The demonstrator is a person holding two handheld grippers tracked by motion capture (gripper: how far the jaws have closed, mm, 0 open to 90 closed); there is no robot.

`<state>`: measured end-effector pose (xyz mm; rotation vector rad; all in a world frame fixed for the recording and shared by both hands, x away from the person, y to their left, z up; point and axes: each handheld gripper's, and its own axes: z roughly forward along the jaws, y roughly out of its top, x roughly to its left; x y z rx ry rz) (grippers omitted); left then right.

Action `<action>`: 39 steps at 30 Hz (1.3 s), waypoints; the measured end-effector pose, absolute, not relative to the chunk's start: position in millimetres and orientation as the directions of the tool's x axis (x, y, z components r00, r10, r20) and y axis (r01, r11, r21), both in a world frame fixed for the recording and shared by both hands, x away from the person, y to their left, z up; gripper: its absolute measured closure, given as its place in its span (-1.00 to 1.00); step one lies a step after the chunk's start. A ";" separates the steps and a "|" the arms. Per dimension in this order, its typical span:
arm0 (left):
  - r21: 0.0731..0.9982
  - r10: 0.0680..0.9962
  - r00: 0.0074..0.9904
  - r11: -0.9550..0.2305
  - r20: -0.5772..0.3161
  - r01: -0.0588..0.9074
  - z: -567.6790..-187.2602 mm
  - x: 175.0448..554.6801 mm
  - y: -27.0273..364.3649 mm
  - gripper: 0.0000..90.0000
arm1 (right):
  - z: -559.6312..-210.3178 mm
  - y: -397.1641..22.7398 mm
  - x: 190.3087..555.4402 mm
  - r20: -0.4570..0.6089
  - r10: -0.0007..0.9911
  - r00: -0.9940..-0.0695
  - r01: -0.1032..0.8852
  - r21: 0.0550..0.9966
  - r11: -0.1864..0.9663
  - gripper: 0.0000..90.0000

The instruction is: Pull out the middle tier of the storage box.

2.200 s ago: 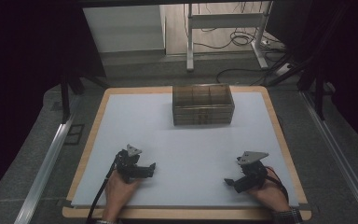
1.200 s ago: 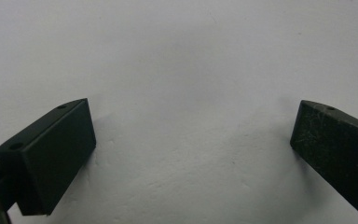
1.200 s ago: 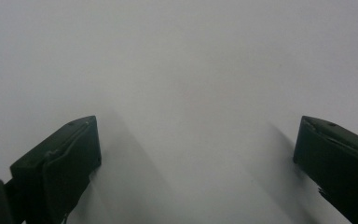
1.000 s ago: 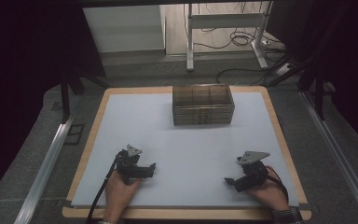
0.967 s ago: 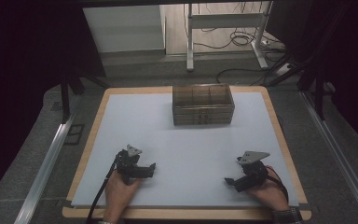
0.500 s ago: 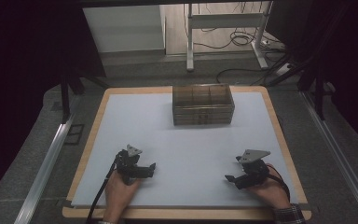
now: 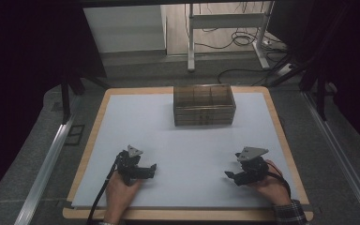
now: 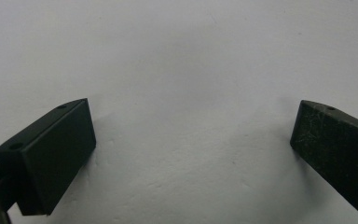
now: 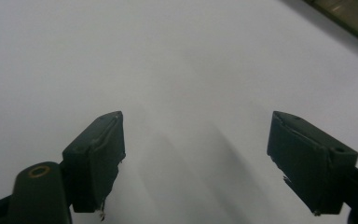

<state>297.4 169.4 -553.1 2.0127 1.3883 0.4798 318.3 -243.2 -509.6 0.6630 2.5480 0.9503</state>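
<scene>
A brown see-through box with compartments (image 7: 204,104) stands at the far middle of the white table top (image 7: 187,140). A hand holds my left gripper (image 7: 151,168) low over the near left of the table; it is open, with only white surface between its jaws (image 8: 193,140). Another hand holds my right gripper (image 7: 229,176) at the near right, lifted a little off the surface and pointing left. It is open too, with bare table between its jaws (image 9: 196,149). A dark corner of the box (image 9: 354,14) shows at the top right of the right gripper view.
The white top lies on a wooden board (image 7: 98,122) with grey floor around it. Metal rails (image 7: 47,164) run along both sides. A desk frame and cables (image 7: 234,33) stand beyond the far edge.
The right gripper has lifted and shifted slightly up the table. The left gripper and the box have not moved.
</scene>
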 end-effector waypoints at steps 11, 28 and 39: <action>0.681 0.925 0.376 -0.238 -0.058 0.692 -553.1 297.4 169.4 -1.00 | -505.2 -234.7 324.3 -0.222 0.515 -0.828 0.264 0.655 0.708 -0.48; 0.682 0.925 0.375 -0.238 -0.058 0.692 -553.1 297.4 169.4 -1.00 | -503.7 -219.4 335.6 -0.323 0.490 -0.810 0.208 0.623 0.754 -0.27; 0.681 0.925 0.376 -0.238 -0.058 0.692 -553.1 297.4 169.4 -1.00 | -503.3 -209.8 343.7 -0.403 0.458 -0.793 0.147 0.602 0.785 -0.06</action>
